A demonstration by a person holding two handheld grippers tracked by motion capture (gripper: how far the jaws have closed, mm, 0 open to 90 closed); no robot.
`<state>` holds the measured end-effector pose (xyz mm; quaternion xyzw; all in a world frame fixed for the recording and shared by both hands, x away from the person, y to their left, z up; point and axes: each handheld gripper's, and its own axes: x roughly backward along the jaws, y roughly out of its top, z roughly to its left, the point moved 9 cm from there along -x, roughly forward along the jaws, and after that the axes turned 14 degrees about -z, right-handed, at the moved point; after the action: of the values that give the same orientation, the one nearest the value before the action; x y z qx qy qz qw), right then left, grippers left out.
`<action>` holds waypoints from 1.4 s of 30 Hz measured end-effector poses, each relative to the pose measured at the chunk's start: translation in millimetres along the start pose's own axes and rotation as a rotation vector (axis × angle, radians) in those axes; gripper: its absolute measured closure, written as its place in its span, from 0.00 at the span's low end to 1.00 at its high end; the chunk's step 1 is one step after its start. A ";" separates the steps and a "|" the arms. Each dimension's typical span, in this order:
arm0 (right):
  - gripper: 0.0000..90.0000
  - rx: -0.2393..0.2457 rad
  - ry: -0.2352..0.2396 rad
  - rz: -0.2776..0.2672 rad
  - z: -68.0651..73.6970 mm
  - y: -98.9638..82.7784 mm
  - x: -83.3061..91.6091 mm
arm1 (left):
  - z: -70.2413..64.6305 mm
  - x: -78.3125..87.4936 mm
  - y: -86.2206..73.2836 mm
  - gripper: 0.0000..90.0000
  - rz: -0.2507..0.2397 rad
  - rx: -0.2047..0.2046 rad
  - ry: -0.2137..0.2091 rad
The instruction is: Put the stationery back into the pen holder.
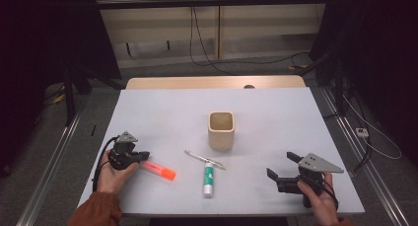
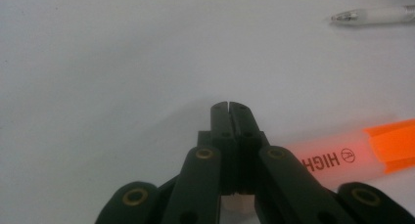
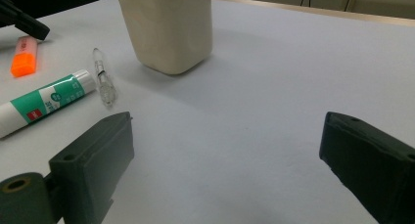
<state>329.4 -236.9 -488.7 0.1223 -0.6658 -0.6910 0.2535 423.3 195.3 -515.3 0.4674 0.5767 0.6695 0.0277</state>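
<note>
Two grippers rest low over the white counter (image 1: 276,112). Left gripper (image 1: 143,155): jaws clenched together with nothing between them, tips just beside the near end of the orange highlighter (image 1: 158,170), which lies flat at the counter's front left. Right gripper (image 1: 282,166): jaws spread wide, released, over bare counter. Between them lie a glue stick (image 1: 208,178) and a clear pen (image 1: 204,159), before a beige cup (image 1: 221,130).
</note>
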 end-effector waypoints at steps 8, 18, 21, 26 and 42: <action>0.06 0.000 0.002 0.001 0.2 -0.2 -0.2 | -5.5 3.9 -4.3 1.00 0.019 -0.016 -0.010; 0.06 -0.001 0.006 0.003 0.8 -0.3 -1.3 | -3.4 17.3 -15.4 1.00 0.023 0.003 -0.033; 0.06 0.004 0.008 0.005 1.2 -0.4 -1.7 | -4.1 21.1 -18.0 1.00 0.020 0.014 -0.029; 0.06 0.004 0.012 0.005 1.9 -0.4 -1.6 | -5.2 27.3 -22.6 0.99 0.017 0.026 -0.030; 0.06 0.015 0.018 0.013 3.2 -1.3 -4.0 | -21.2 42.5 -33.4 1.00 0.014 0.021 -0.056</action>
<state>330.9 -232.1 -490.4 0.1260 -0.6693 -0.6834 0.2629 368.7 215.2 -514.5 0.4901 0.5794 0.6503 0.0343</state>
